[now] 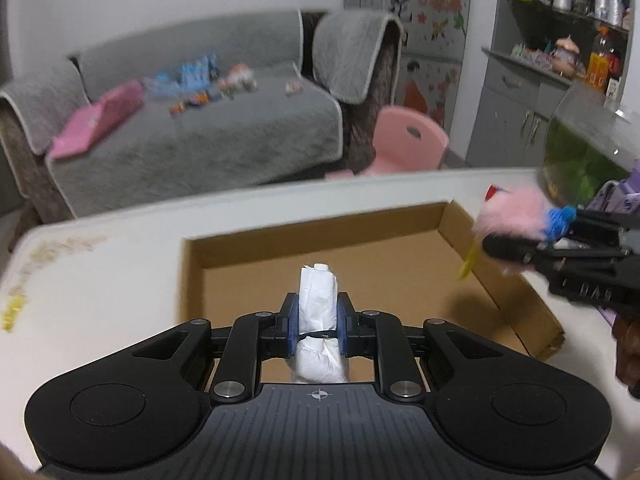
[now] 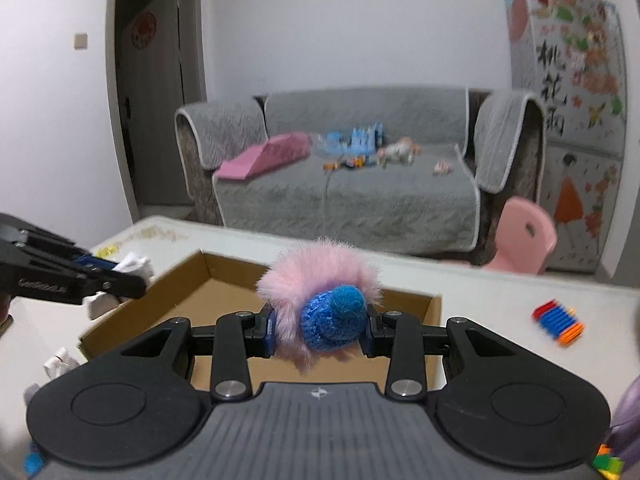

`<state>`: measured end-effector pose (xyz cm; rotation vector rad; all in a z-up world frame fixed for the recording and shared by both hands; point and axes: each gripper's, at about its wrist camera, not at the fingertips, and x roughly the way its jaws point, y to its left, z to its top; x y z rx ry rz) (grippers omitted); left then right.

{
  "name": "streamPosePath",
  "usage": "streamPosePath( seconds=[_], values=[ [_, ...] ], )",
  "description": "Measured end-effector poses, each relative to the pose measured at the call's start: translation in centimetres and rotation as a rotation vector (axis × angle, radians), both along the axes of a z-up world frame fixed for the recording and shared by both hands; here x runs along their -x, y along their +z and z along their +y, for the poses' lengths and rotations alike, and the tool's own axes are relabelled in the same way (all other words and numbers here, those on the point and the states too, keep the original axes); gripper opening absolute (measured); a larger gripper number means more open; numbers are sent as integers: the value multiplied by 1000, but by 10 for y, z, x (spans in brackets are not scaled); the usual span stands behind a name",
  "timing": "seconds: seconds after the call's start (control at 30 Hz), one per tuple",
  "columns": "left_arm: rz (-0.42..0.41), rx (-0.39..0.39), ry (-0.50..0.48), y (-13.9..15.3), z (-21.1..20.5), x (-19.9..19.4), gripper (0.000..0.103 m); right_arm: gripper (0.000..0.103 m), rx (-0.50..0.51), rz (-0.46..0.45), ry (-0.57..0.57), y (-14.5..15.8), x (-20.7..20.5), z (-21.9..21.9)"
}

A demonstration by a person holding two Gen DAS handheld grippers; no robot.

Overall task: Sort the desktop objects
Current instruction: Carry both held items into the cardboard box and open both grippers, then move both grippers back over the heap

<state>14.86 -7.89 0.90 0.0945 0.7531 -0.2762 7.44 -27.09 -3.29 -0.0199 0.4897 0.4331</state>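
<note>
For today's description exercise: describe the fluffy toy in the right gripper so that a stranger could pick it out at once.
Find the shallow cardboard box on the white table. Over its near side the right gripper is shut on the fluffy toy. It alone is pink fur with a blue knitted hat; the left gripper holds only crumpled white paper.

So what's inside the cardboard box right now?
The cardboard box shows only bare brown floor in both views. Its near strip is covered by the left gripper with its white wad, so unknown there.
</note>
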Motion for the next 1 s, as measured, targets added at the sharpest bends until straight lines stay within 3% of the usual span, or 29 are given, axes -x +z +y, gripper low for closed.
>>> streamPosePath(
  seconds=[0.17, 0.33, 0.53, 0.77, 0.83, 0.87, 0.9, 1.0],
  values=[
    [119, -28, -2, -39, -4, -28, 24, 34, 44, 108, 2, -31, -9, 5],
    [187, -17, 12, -70, 12, -15, 26, 35, 144, 180, 16, -48, 3, 14],
    [206, -15, -6, -64, 14, 14, 28, 35, 204, 220, 32, -47, 30, 21],
    [203, -27, -12, -61, 8, 46, 31, 35, 195, 233, 42, -44, 60, 17],
    [184, -49, -13, -59, 5, 50, 40, 35, 197, 224, 48, -43, 66, 16],
    [168, -56, -10, -57, 5, 53, 52, 41, 199, 206, 47, -42, 68, 15],
    [140, -55, -3, -51, 6, 55, 65, 54, 209, 186, 39, -41, 66, 16],
    [33, -36, 50, -28, 10, 60, 88, 80, 188, 106, 18, -27, 67, 14]
  ],
)
